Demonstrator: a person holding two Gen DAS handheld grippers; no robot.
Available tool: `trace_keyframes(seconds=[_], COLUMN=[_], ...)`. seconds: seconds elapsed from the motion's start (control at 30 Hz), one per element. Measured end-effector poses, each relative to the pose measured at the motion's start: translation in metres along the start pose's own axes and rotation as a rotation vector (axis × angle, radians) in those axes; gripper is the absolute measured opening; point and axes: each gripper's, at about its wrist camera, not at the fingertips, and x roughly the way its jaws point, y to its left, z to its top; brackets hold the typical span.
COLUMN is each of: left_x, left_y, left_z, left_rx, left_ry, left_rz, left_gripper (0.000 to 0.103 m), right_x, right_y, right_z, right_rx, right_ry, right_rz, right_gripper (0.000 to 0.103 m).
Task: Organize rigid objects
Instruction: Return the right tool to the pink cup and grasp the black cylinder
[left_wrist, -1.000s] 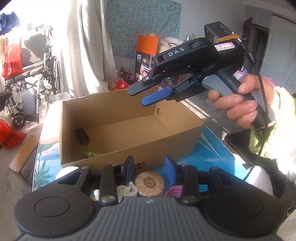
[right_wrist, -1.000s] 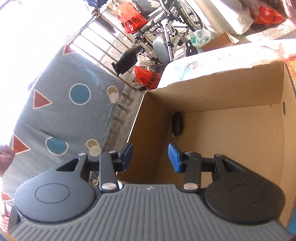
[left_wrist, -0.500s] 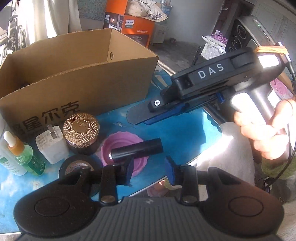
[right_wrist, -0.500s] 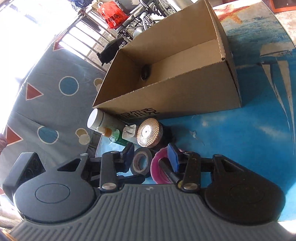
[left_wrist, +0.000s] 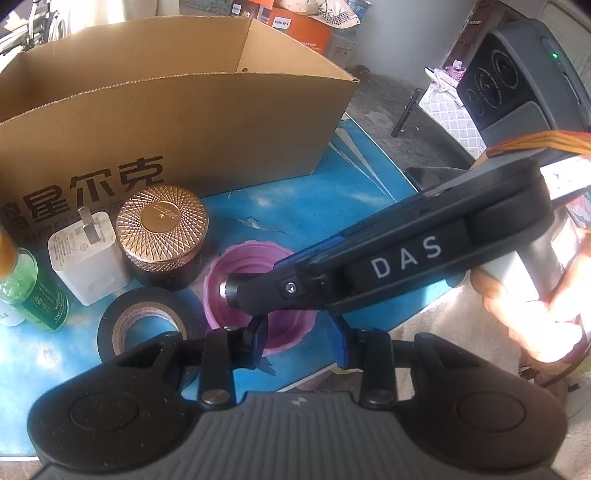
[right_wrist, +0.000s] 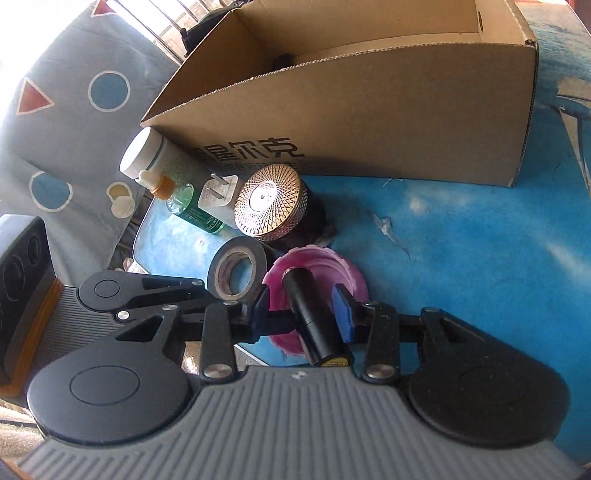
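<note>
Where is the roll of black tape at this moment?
The roll of black tape lies flat on the blue table, between the gold-lidded jar and the pink ribbed lid.

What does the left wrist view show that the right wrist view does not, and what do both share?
Only the left wrist view shows the right gripper from outside, its "DAS" body, and the person's right hand.

Only the right wrist view shows the black cylinder full length between the open blue fingers, and the white-capped bottle.

Both show the brown cardboard box, gold-lidded dark jar, white charger plug, black tape roll, pink ribbed dish, green dropper bottle.
</note>
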Motion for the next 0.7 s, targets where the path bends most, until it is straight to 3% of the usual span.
trace_keyframes(seconds=[0.33,0.7], left_x=[-0.003,-0.046], left_y=[0.007,-0.008], left_z=[0.0,0.006], left_rx=[-0.025,0.015], left_ry=[-0.02,-0.104], left_rz=[-0.03,-0.013], left_gripper=[0.036,0.036], right_x=[0.009,-0.031], right_y=[-0.011,0.008], right_z=[0.007,-0.001], right_rx=[0.085,0.093], right_ry=[0.016,-0.118], right_rz=[0.059,0.124], right_gripper=[0.021,0.021])
